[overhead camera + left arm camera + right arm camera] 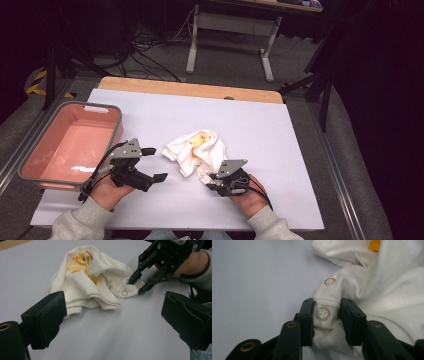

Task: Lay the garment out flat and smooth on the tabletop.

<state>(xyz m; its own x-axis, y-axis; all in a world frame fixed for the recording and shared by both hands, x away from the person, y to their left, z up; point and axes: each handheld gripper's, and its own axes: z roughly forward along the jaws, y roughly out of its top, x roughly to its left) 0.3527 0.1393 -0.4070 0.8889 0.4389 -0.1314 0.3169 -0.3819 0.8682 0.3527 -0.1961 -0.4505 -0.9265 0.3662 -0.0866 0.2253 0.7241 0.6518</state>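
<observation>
Right claw (pixel 326 320) pinches one garment's (pixel 200 150) two-snap edge

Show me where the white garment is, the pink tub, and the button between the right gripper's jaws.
white garment (pixel 197 150), high view, on the crumpled middle of the cloth.
pink tub (pixel 118 131), high view, on its grey rim at the right wall.
button (pixel 322 313), right gripper view, on the button's face with four holes.

1. White tabletop (pixel 260 135) at centre, with a bare wooden edge strip (pixel 190 89) along the far side at 12 o'clock.
2. Grey carpeted floor (pixel 300 60) all around.
3. Grey metal desk legs (pixel 267 52) at 12 o'clock.
4. Tangled black cables (pixel 145 50) at 11 o'clock.
5. Yellow-black hazard tape (pixel 37 82) at 10 o'clock.
6. Dark, unlit surroundings at 3 o'clock.
</observation>
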